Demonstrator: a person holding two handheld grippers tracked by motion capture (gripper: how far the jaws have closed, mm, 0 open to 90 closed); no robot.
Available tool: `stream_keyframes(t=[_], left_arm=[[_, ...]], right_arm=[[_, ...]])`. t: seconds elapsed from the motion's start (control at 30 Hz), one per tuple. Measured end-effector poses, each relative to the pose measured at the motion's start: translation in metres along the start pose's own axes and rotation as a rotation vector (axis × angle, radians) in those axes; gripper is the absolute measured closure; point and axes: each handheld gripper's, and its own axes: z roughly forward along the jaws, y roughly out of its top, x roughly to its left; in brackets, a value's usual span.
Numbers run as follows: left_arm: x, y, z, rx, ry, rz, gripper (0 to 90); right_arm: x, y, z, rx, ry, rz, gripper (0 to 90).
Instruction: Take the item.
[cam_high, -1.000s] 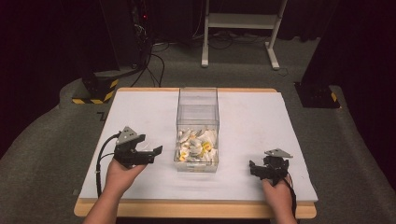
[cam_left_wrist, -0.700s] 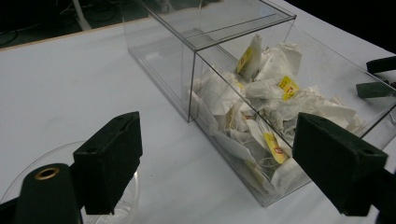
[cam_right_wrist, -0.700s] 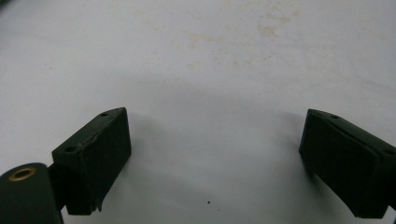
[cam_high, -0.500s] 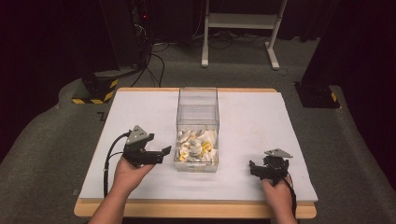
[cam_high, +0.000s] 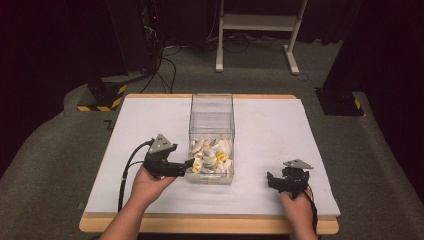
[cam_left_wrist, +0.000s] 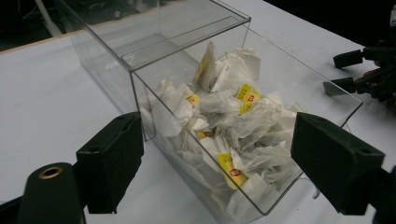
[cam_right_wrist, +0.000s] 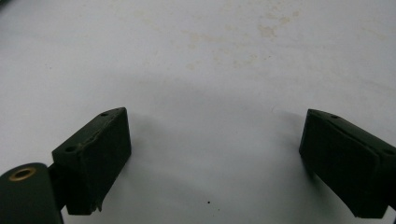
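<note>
While the person's forearms come in from the near edge of the table, the scene reads as follows, nearest first.

Table (cam_high: 150, 125): white top with a wooden rim, a few faint brown stains on the surface (seen in the right gripper view).

Right gripper (cam_high: 272, 181): held low over the bare white top at the near right, well apart from the box; its jaws stand wide with nothing between them, only the white surface (cam_right_wrist: 210, 140) showing in the gap.

Left gripper (cam_high: 190, 164): in the person's left hand (cam_high: 150, 185), just beside the near left corner of the box, jaws pointing at it. In the left gripper view the gripper (cam_left_wrist: 217, 163) has its jaws spread wide, holding nothing, and the near end of the box shows between them (whether a jaw tip touches the wall cannot be told).

Clear box (cam_high: 211, 120): a tall, open-topped see-through container standing upright near the middle of the table, long side running away from the person; in the left gripper view its near wall (cam_left_wrist: 154, 107) is plainly transparent.

Tea bags (cam_high: 212, 155): a loose heap of white paper sachets with yellow-and-red tags, lying inside the box at its near end (cam_left_wrist: 233, 121), piled against the front wall; the far half of the box holds none.

Beyond the table: grey carpet, a white metal stand (cam_high: 260, 30) and black cables (cam_high: 165, 65) on the floor.
</note>
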Motion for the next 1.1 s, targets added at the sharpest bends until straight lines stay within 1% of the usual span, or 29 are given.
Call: stream_keyframes(t=[0.03,0.1,0.17,0.2,0.23,0.43,0.57,0.67,0.77,0.9,1.03,1.1], left_arm=[[-0.003,0.001,0.002,-0.001,-0.009,0.004,18.3],[-0.004,0.002,0.004,0.002,-0.010,0.007,18.7],[-0.006,0.003,0.009,0.009,-0.023,-0.001,19.1],[-0.006,0.003,0.009,0.009,-0.023,-0.001,19.6],[-0.009,0.005,0.012,0.011,-0.019,0.009,20.4],[-0.016,0.009,0.017,0.011,-0.030,0.012,21.6],[-0.018,0.012,0.019,0.011,-0.032,0.026,21.6],[-0.019,0.013,0.020,0.011,-0.035,0.022,21.6],[-0.020,0.014,0.023,0.021,-0.041,0.025,21.6],[-0.024,0.016,0.025,0.017,-0.049,0.030,21.6],[-0.026,0.015,0.029,0.029,-0.055,0.041,21.6],[-0.027,0.016,0.030,0.029,-0.057,0.038,21.6]], right_arm=[[0.000,0.000,0.000,0.000,-0.001,0.001,8.9],[0.000,0.000,0.000,0.000,-0.001,-0.001,8.9],[0.000,0.000,0.000,0.000,0.000,-0.002,8.9],[0.000,0.000,0.000,0.000,0.000,-0.002,8.9],[0.000,0.000,0.000,-0.001,-0.003,0.000,8.9],[0.000,0.000,0.000,-0.001,-0.001,0.000,8.9],[0.000,0.000,0.000,0.000,-0.001,0.001,8.9],[0.000,0.000,0.000,0.000,0.000,-0.002,8.9],[0.000,0.000,0.000,0.001,0.000,-0.002,8.9],[0.000,0.000,0.000,0.000,-0.001,-0.002,8.9],[0.000,0.000,0.000,0.001,-0.001,-0.002,8.9],[0.000,0.000,0.000,0.001,0.000,-0.002,8.9]])
